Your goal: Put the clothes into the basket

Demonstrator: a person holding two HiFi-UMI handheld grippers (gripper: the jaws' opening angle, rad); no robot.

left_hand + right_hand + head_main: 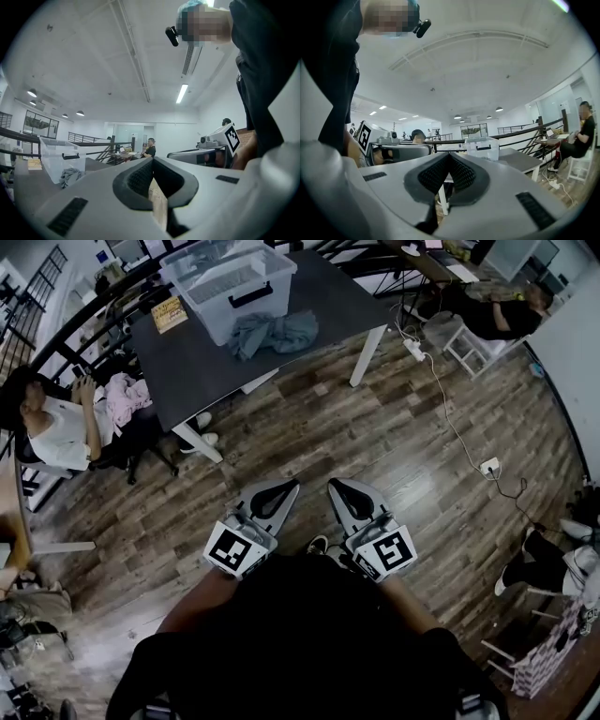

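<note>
Left gripper (279, 489) and right gripper (341, 489): jaws closed, empty, side by side. Clothes (274, 334) lie on far table (187, 371), beside basket (220, 317).

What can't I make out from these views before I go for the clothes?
- Head view: inside the basket, blurred by its cloudy walls and distance.
- Head view: the grey clothes are bunched; one piece or several is unclear.
- Left gripper view: the grey clothes show tiny, their lower edge behind the left gripper.
- Head view: the pink pile is partly hidden by the table edge.
</note>
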